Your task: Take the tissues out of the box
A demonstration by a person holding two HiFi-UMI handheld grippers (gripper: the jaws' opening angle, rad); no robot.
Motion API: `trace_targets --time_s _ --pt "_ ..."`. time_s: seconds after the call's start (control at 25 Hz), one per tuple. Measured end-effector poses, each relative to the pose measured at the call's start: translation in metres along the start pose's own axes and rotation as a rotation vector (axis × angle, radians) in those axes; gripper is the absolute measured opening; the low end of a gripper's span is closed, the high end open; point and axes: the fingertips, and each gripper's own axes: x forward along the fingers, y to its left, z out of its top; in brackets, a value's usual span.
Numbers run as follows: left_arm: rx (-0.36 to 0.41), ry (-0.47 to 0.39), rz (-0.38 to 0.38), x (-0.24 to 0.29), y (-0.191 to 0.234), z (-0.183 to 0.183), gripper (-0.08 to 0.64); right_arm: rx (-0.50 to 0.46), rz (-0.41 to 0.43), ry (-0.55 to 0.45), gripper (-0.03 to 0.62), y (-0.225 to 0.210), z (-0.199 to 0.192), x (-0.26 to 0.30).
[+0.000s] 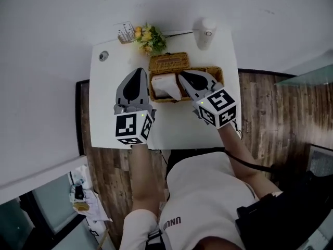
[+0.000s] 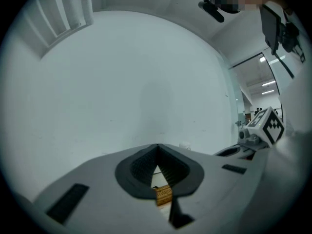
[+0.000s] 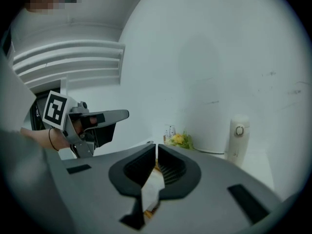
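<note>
A woven wicker tissue box (image 1: pixel 169 62) sits at the middle of the white table (image 1: pixel 171 129). A white tissue (image 1: pixel 167 85) stands out of its top. My right gripper (image 1: pixel 182 76) is shut on that tissue; in the right gripper view the tissue (image 3: pixel 152 186) runs down between the closed jaws of the right gripper (image 3: pixel 156 146). My left gripper (image 1: pixel 139 72) is shut and holds nothing, its tip just left of the box. In the left gripper view a bit of the wicker box (image 2: pixel 164 195) shows through the gap behind the tips of the left gripper (image 2: pixel 157 146).
Yellow flowers (image 1: pixel 150 39) and a small card (image 1: pixel 125 33) stand behind the box. A white bottle (image 1: pixel 204 33) is at the table's back right, against the white wall. A small round fitting (image 1: pixel 103 55) is at the back left. The person's body is at the front edge.
</note>
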Motion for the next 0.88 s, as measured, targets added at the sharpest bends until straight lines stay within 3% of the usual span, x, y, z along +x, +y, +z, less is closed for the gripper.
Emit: trace_targets --time_s 0.28,0.4,0.52,0.72,0.88 --pt "-0.04 0.033 -0.127 0.021 0.016 -0.017 0.011 0.028 -0.1 0.148 0.028 -0.007 -0.028 0.026" --pt "-0.062 0.056 -0.175 0.027 0.018 -0.028 0.011 0.053 -0.13 0.213 0.122 -0.008 -0.045 0.037" --pt "-0.07 0.079 -0.212 0.034 0.021 -0.037 0.011 0.071 -0.139 0.284 0.169 -0.008 -0.061 0.047" --pt "-0.092 0.094 -0.262 0.044 0.026 -0.047 0.011 0.078 -0.166 0.4 0.193 -0.012 -0.084 0.06" --pt "-0.118 0.109 -0.255 0.044 0.033 -0.058 0.011 0.068 -0.177 0.513 0.201 -0.011 -0.104 0.069"
